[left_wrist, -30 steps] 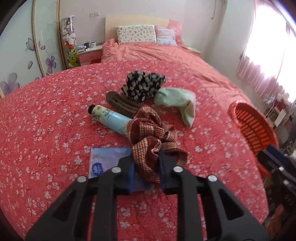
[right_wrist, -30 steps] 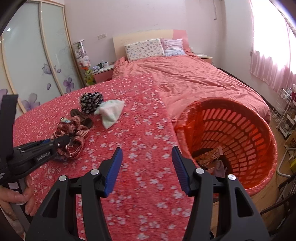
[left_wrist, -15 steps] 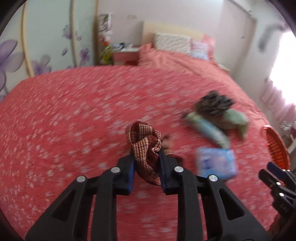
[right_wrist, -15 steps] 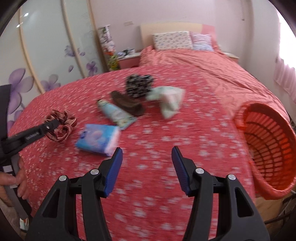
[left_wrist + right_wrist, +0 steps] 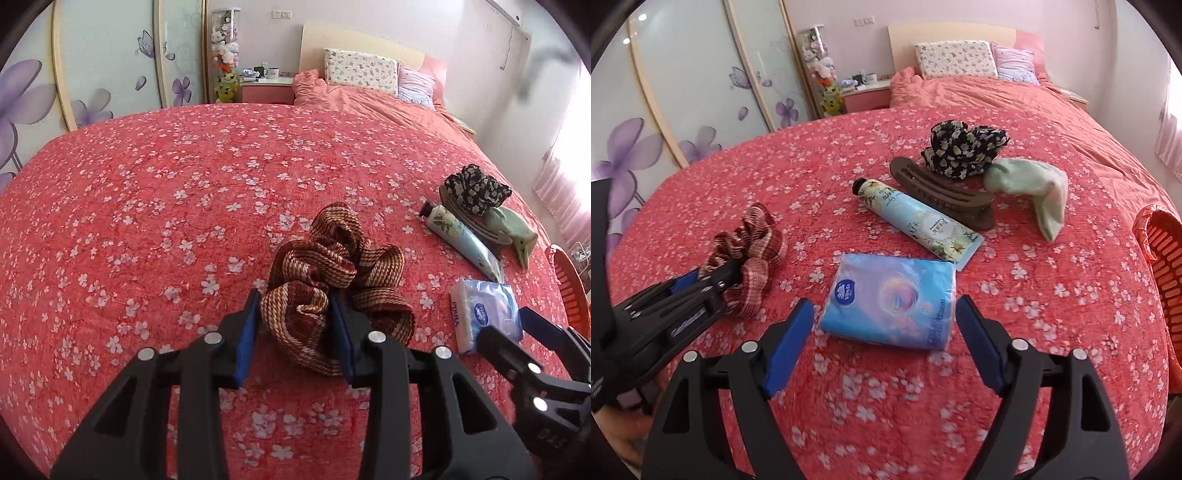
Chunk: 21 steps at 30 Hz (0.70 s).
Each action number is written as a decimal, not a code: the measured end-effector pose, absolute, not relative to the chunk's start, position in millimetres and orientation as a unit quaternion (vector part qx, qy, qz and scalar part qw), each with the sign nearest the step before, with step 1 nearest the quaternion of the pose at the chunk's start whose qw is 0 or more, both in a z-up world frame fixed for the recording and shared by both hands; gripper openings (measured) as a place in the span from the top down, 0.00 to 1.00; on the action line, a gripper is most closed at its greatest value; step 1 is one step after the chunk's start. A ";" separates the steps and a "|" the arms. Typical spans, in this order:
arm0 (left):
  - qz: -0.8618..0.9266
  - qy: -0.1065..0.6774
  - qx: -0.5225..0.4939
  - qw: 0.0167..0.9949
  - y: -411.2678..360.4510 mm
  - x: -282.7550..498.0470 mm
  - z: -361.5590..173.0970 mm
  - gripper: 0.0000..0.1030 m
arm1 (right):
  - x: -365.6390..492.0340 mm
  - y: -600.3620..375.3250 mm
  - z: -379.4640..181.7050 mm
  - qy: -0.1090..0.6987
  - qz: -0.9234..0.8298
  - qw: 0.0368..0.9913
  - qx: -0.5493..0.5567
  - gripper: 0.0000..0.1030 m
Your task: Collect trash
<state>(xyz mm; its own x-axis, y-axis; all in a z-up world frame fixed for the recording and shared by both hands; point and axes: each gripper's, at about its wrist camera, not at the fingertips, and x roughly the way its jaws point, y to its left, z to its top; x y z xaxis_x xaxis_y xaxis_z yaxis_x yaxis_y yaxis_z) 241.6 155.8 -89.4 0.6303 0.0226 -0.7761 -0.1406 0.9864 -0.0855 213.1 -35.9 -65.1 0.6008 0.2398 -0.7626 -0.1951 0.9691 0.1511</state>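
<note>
My left gripper (image 5: pixel 295 325) is shut on a brown checked scrunchie (image 5: pixel 332 273), which rests on the red flowered bedspread (image 5: pixel 147 203); it also shows in the right wrist view (image 5: pixel 746 251). My right gripper (image 5: pixel 882 332) is open, its fingers either side of a blue tissue pack (image 5: pixel 890 302), also seen in the left wrist view (image 5: pixel 484 314). Beyond the pack lie a hand cream tube (image 5: pixel 916 218), a brown hair clip (image 5: pixel 942 192), a black flowered scrunchie (image 5: pixel 964 147) and a pale green sock (image 5: pixel 1034 188).
An orange plastic basket (image 5: pixel 1160 258) stands at the bed's right edge. Pillows (image 5: pixel 953 59) and a headboard are at the far end, a nightstand (image 5: pixel 868 96) and wardrobe doors (image 5: pixel 701 85) to the left.
My left gripper carried the scrunchie leftward, away from the pile, and lowered it onto the bedspread. My right gripper swung from the basket over to the tissue pack.
</note>
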 end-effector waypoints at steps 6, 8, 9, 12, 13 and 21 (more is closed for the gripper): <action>0.040 0.427 -0.071 0.900 164.3 236.7 -90.6 0.63 | 214.4 -46.5 -69.7 0.436 0.108 0.893 0.022 0.29; 0.038 0.427 -0.071 0.900 164.1 235.1 -90.9 0.63 | 208.6 -61.3 -69.7 0.431 0.096 0.897 0.018 0.30; 0.034 0.428 -0.073 0.900 163.8 234.8 -90.5 0.63 | 206.5 -69.3 -70.0 0.429 0.088 0.899 0.018 0.30; 0.022 0.430 -0.079 0.899 157.0 233.2 -90.5 0.66 | 203.7 -99.6 -70.4 0.426 0.047 0.903 0.025 0.30; 0.016 0.430 -0.081 0.899 154.7 233.7 -90.3 0.66 | 204.7 -108.0 -71.0 0.426 0.038 0.903 0.030 0.30; 0.013 0.433 -0.068 0.899 135.5 239.9 -92.0 0.59 | 220.2 -114.4 -75.7 0.442 0.027 0.896 0.042 0.25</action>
